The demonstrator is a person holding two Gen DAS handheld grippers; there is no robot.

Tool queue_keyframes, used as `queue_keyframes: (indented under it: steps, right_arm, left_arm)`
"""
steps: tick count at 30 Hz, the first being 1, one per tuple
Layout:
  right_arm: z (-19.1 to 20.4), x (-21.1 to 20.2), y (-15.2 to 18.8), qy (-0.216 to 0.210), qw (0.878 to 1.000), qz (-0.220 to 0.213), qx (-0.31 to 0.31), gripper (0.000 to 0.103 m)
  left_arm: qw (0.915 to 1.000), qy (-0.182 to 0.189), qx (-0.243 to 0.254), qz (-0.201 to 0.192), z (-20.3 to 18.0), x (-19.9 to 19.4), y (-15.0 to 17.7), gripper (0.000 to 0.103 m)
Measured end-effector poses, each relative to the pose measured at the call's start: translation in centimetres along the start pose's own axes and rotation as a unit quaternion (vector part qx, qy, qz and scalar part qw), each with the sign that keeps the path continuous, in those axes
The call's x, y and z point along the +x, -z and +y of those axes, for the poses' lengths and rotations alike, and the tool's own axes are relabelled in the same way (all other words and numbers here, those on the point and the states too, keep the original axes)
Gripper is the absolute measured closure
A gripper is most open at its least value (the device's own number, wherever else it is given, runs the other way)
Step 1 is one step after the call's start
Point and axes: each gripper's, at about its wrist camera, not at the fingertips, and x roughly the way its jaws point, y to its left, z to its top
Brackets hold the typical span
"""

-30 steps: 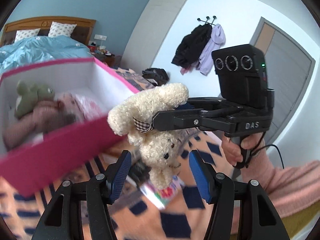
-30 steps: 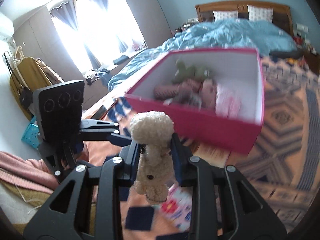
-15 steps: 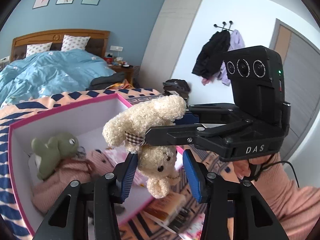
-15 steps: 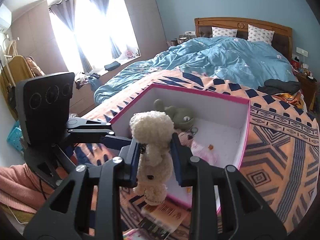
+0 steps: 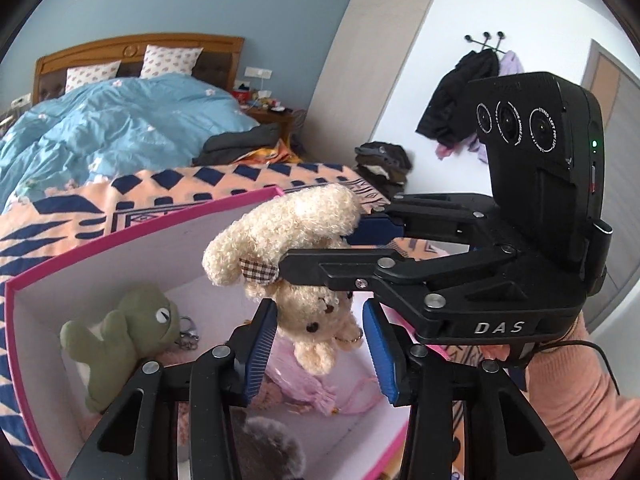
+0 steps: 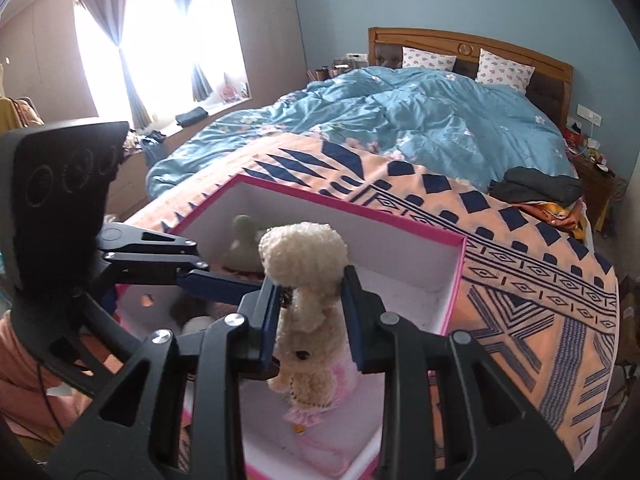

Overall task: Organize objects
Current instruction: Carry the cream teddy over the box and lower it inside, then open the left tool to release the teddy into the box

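Right wrist view, right claw (image 6: pixel 310 316) clamping cream teddy (image 6: pixel 306 292) upside down (head lowest), long axis vertical

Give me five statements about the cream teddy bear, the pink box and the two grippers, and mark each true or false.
1. The right gripper clamps the curly cream teddy bear. True.
2. The bear hangs head down. True.
3. The pink-rimmed white box is empty. False: a green plush frog and other soft toys lie inside.
4. The box sits on a bare wooden floor. False: it rests on the orange and navy patterned blanket.
5. The left gripper holds the frog. False: its closing jaws flank the bear's head.
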Motion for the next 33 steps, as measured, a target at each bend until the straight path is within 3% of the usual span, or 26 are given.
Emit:
queue_keyframes:
  steps: [12,17,24,27,33]
  right_arm:
    - [-2.3,5.0,-1.4,0.041,0.998,0.042,-0.011,0.07]
    - [-3.4,6.0,-1.6,0.057,0.997,0.044,0.017,0.056]
    - [-2.9,3.8,-0.4,0.042,0.998,0.049,0.011,0.055]
    - [-1.7,3.4,0.7,0.031,0.997,0.072,-0.008,0.055]
    - [-0.1,4.2,3.1,0.049,0.99,0.122,-0.045,0.055]
  left_arm:
    - [0.9977,-0.047,-0.031,0.038,2.1,2.5,-0.9,0.059]
    - [0.9964,-0.054,-0.048,0.043,3.3,2.4,-0.8,0.059]
    - [0.9971,-0.067,-0.034,0.015,3.3,0.2,-0.3,0.059]
    - [0.9973,-0.07,-0.02,0.0,2.7,-1.1,0.0,0.059]
    - [0.9965,-0.081,0.014,-0.013,0.7,-2.9,1.8,0.057]
